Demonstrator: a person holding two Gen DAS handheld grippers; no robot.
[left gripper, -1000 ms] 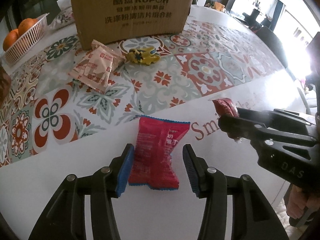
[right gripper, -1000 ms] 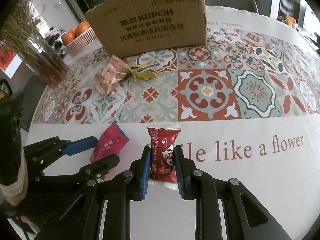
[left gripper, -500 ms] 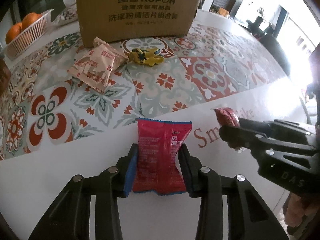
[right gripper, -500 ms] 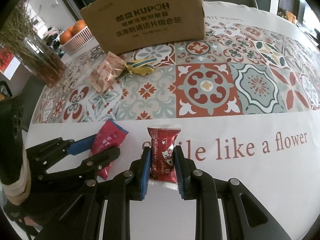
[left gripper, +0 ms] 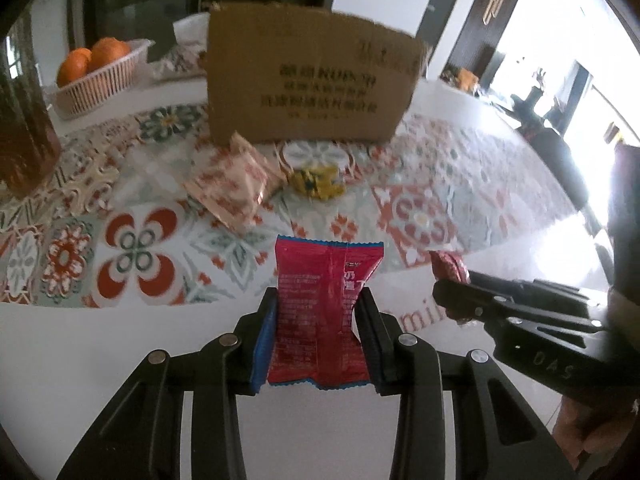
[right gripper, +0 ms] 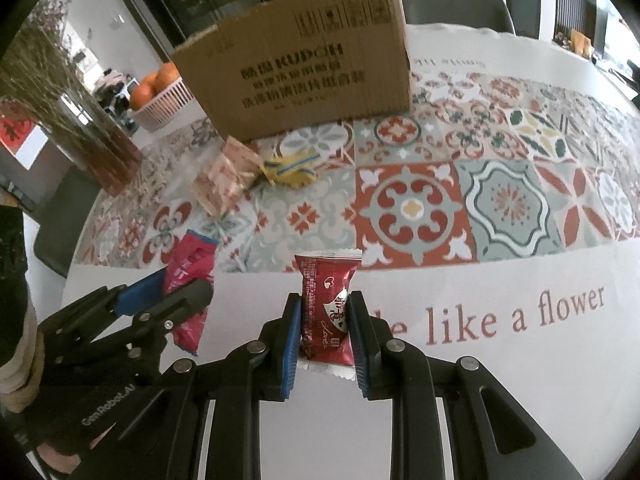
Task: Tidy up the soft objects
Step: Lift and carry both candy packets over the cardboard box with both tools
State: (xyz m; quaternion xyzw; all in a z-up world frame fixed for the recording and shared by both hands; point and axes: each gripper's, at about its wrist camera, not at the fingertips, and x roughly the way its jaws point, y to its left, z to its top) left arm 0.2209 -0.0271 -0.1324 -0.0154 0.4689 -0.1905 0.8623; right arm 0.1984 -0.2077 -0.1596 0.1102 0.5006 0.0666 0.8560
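Crinkly red foil is what each tool pinches: the left gripper (left gripper: 318,336) is clenched on a bright red flat snack packet (left gripper: 320,312), the right gripper (right gripper: 325,336) on a dark red wrapped candy (right gripper: 326,312), both low at six o'clock. Slick, soft wrappers could slide from the pads on the way to the brown cardboard box (right gripper: 296,80) at twelve o'clock. Count: two held, plus one pale orange-printed packet (left gripper: 230,184) and one yellow wrapped sweet (left gripper: 316,182) at eleven o'clock; one box.
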